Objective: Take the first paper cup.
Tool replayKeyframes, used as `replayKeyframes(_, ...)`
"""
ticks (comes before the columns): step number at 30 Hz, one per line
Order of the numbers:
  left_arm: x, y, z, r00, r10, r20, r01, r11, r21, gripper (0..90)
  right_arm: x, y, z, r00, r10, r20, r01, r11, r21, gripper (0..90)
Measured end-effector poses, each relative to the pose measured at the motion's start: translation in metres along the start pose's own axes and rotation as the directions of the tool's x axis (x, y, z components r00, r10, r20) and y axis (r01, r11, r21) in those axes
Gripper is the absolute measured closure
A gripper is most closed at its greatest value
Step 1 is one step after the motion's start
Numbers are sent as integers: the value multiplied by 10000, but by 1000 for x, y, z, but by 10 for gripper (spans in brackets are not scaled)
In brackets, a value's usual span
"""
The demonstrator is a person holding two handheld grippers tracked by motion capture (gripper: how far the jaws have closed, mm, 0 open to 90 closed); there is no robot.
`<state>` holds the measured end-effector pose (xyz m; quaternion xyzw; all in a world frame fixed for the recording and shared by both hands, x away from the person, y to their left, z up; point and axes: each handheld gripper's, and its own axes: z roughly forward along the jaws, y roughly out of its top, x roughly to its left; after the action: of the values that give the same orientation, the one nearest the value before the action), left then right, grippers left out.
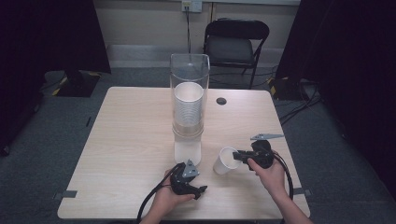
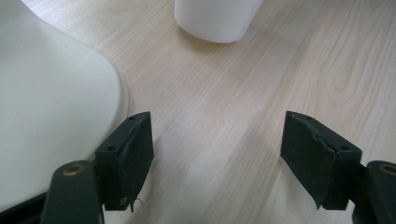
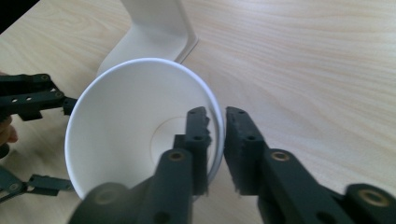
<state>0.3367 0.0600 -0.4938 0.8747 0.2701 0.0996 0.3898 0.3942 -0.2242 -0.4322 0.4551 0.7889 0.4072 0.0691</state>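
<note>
A white paper cup (image 1: 226,161) leans toward my right gripper (image 1: 237,157) near the table's front right. That gripper (image 3: 215,123) is shut on the cup's rim (image 3: 140,63), one jaw inside the cup and one outside. My left gripper (image 1: 198,186) is near the front edge, left of the cup. In the left gripper view it (image 2: 217,135) stands open over bare wood with nothing between its fingers. The cup's lower part (image 2: 215,18) lies ahead of it. I cannot tell whether the cup's base touches the table.
A clear tube dispenser (image 1: 189,93) with a stack of white cups stands mid-table on a white base (image 1: 187,151), close behind both grippers. That base (image 2: 46,102) is just left of my left jaws. A black folding chair (image 1: 236,44) stands beyond the table (image 1: 130,140).
</note>
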Motion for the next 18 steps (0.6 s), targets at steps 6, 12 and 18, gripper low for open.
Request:
replayKeyframes(6,5,-3,-5,9998,-209,25,208,9997,98,253,-1,2,-5,9995,-50,298,69,9980,-634,462)
replayKeyframes(12,8,-4,-7,9994,-348,82,347,9993,144,248,-6,2,-21,9985,71,541,-3,9922,-1245,231)
replayKeyframes(18,13,-5,-12,9988,-482,6,482,9988,109,242,-23,-4,-37,9931,-122,1170,311,9865,-1606,167)
